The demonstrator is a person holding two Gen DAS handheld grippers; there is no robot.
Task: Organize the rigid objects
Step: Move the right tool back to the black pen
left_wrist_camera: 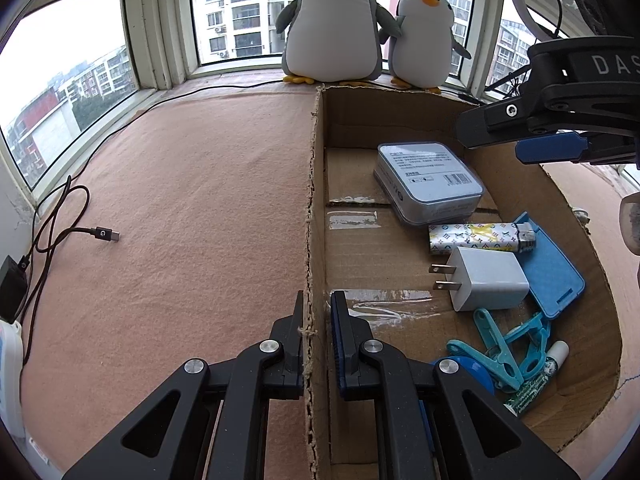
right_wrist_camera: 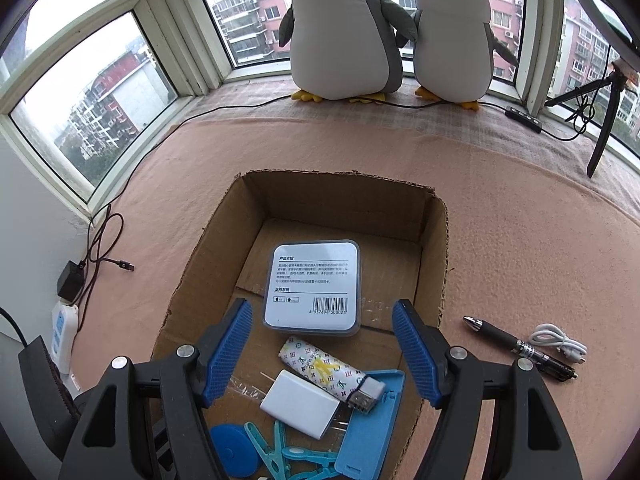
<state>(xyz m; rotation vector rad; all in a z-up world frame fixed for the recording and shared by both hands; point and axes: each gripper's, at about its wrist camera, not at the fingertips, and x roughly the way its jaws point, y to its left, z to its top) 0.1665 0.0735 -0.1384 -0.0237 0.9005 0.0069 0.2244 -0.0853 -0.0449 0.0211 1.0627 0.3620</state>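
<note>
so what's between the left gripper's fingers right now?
The cardboard box's left wall: the left gripper straddles its torn top edge, one finger outside, one inside. The left wrist view shows it; whether the pads are touching is unclear.

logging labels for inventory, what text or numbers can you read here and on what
"6 957898 300023": barcode on the clear case in the cardboard box.
"DAS", cut off: right claw body.
"LV" monograms: lighter.
Chinese print on the case: too small to read.
</note>
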